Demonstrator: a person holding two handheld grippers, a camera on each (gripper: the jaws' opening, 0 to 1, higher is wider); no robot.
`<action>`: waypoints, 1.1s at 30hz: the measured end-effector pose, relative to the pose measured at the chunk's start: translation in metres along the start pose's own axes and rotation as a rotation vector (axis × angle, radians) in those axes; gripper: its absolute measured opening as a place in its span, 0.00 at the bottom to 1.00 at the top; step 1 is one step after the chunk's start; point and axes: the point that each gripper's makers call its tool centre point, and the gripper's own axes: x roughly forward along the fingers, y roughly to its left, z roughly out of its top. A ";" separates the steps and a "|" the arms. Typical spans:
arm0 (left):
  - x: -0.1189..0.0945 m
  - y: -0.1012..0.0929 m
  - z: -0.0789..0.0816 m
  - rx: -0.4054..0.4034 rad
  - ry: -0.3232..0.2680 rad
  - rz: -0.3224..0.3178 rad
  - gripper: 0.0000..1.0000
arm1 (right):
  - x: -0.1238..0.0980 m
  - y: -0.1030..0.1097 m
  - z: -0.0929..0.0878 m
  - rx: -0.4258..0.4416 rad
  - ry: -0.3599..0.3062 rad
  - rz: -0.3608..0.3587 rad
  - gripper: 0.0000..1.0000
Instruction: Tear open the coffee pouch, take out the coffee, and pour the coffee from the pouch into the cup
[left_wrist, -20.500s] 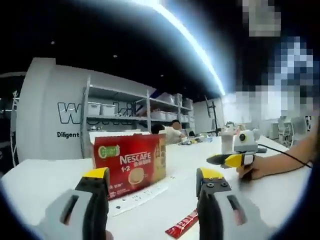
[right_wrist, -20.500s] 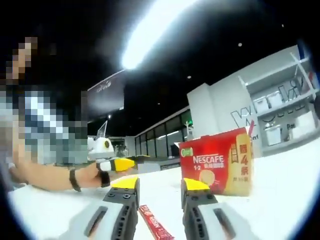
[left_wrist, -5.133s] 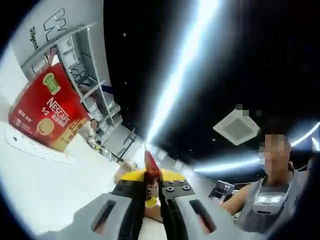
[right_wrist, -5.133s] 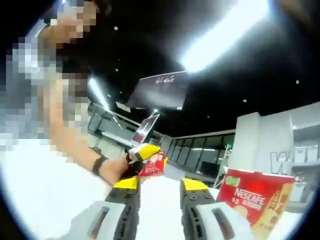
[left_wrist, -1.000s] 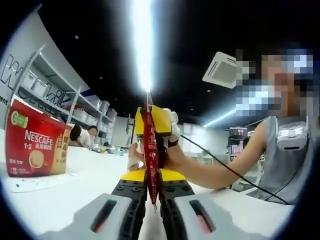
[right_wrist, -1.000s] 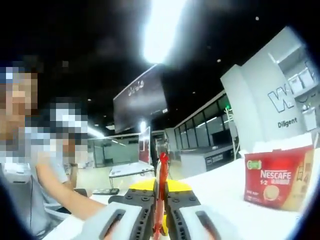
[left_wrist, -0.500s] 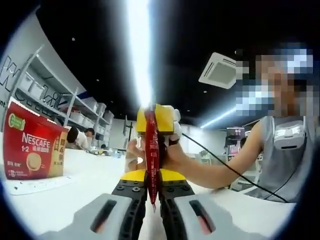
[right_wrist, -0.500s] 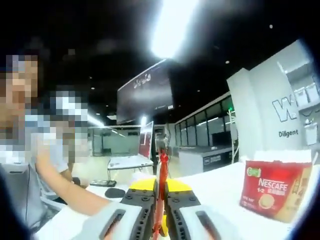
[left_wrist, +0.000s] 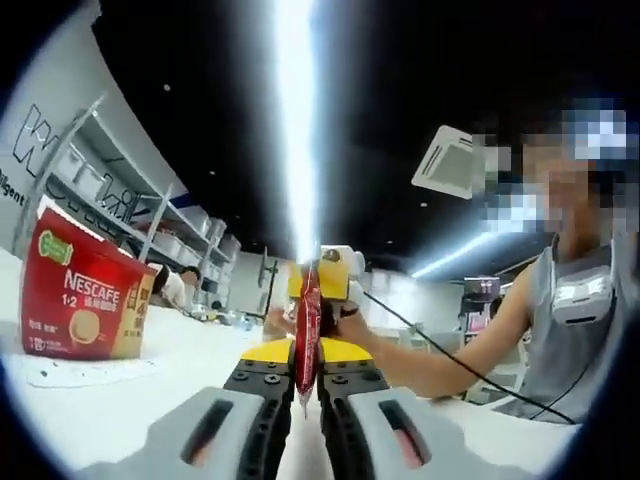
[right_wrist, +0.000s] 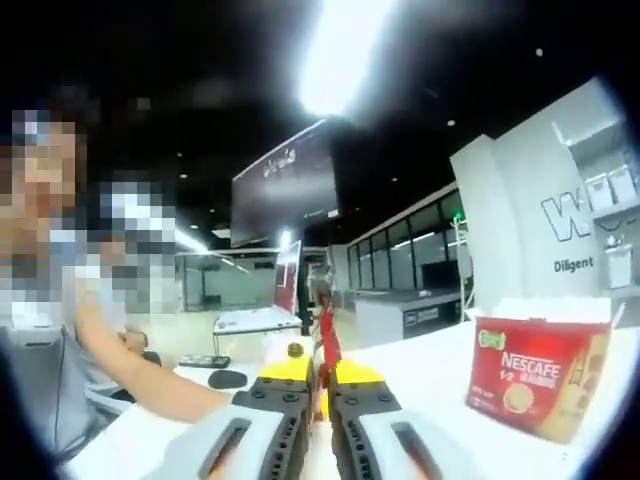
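Observation:
The red coffee pouch (left_wrist: 307, 318) stands edge-on and upright between both grippers. My left gripper (left_wrist: 307, 354) is shut on its lower part. Just beyond it, the yellow-tipped right gripper (left_wrist: 322, 282) pinches the pouch's upper end, with a person's hand (left_wrist: 352, 325) behind it. In the right gripper view my right gripper (right_wrist: 320, 384) is shut on the same pouch (right_wrist: 324, 338), whose top end leans slightly right. Whether the pouch is torn cannot be told from this edge-on angle.
A red Nescafe box (left_wrist: 83, 305) stands on the white table (left_wrist: 130, 395) at the left; the box (right_wrist: 532, 384) is at the right in the right gripper view. The person's forearm (right_wrist: 165, 385) reaches in from the left. Shelving lines the far wall.
In the left gripper view the right gripper looks smaller and lower than half a second ago, so it has drawn away a little. Both grippers stay shut on the pouch.

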 end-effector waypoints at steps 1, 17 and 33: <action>-0.001 0.000 0.002 -0.002 -0.008 -0.001 0.11 | -0.001 0.001 -0.001 0.004 -0.001 0.007 0.06; -0.012 0.000 0.037 -0.021 -0.207 -0.012 0.13 | 0.000 0.004 0.000 -0.004 -0.358 0.038 0.06; -0.022 0.008 0.040 -0.068 -0.200 0.031 0.10 | 0.014 0.009 -0.051 0.089 -0.157 0.151 0.27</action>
